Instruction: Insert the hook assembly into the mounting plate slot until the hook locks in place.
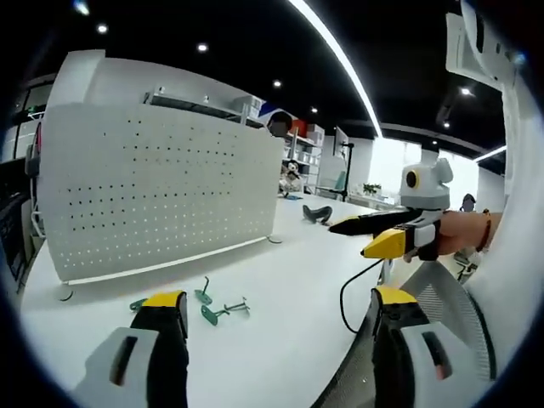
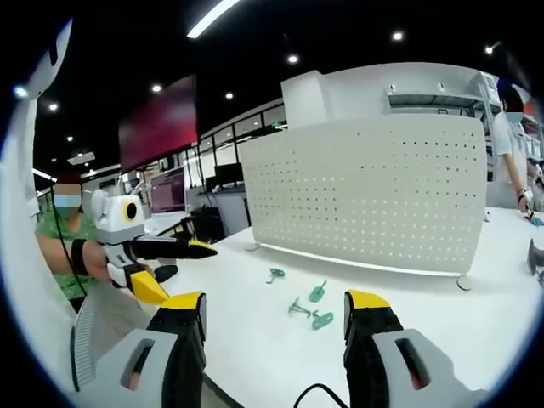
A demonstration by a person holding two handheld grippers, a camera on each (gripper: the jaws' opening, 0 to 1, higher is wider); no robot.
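A white perforated mounting plate (image 1: 153, 191) (image 2: 365, 191) stands upright on the white table (image 1: 289, 263) (image 2: 255, 340). Several small green hook parts (image 1: 204, 296) (image 2: 317, 292) lie loose on the table in front of it, one with a wire hook (image 1: 229, 308) (image 2: 299, 307). My left gripper (image 1: 280, 302) is open and hovers above the table near the hooks, holding nothing. My right gripper (image 2: 276, 302) is also open and bare, just short of the hooks. Each gripper appears in the other's view, the right gripper (image 1: 349, 239) and the left gripper (image 2: 185, 274), both with jaws apart.
A black cable (image 1: 347, 297) curls at the table's near edge. A dark object (image 1: 317, 212) lies farther back on the table. A person in a green top (image 2: 55, 246) holds the grippers. Another person (image 2: 514, 144) stands at the far right. Shelving sits behind the plate.
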